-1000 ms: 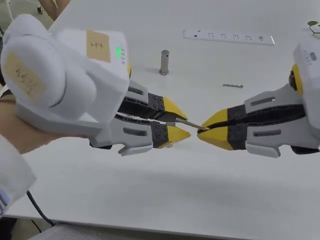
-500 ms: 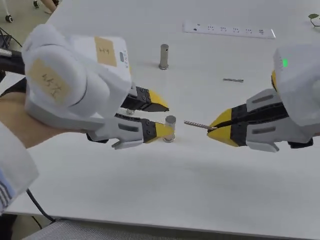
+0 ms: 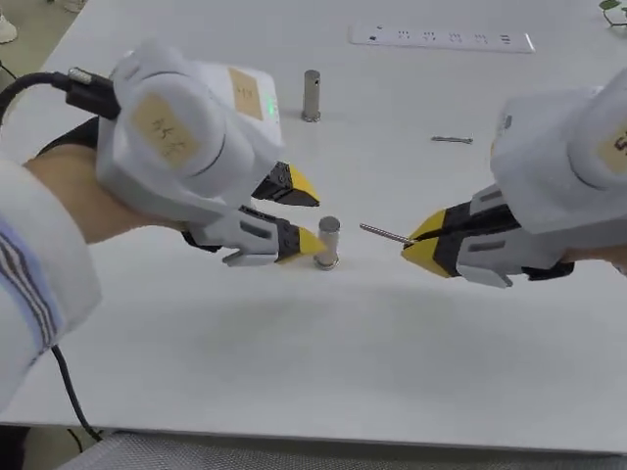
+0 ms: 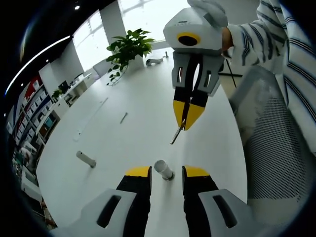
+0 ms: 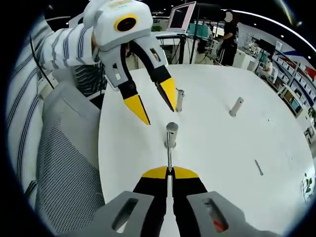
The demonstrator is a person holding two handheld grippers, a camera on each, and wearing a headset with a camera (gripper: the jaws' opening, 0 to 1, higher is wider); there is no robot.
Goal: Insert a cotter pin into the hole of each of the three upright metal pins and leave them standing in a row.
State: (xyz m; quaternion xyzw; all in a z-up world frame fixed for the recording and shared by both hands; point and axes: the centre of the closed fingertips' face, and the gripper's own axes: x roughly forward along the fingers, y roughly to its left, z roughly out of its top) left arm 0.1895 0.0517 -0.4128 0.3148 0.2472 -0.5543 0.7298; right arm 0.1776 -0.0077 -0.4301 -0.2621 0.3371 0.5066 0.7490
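A short upright metal pin (image 3: 328, 242) stands on the white table, just off the tips of my left gripper (image 3: 310, 213), which is open and holds nothing. My right gripper (image 3: 416, 245) is shut on a thin cotter pin (image 3: 383, 234). The cotter pin's free end points at the metal pin from the right, a short gap away. In the right gripper view the cotter pin (image 5: 169, 153) lines up with the metal pin (image 5: 171, 134). A second metal pin (image 3: 312, 95) stands farther back. A third metal pin (image 5: 179, 100) stands behind the left gripper's (image 5: 155, 104) jaws.
A loose cotter pin (image 3: 452, 140) lies on the table at the back right. A white power strip (image 3: 441, 39) lies along the far edge. In the left gripper view a potted plant (image 4: 129, 49) stands at the table's far end.
One second ago the left gripper's jaws were nearly shut, close to the right gripper's tips. They have since opened, the metal pin stands free, and the right gripper has drawn back right with the cotter pin.
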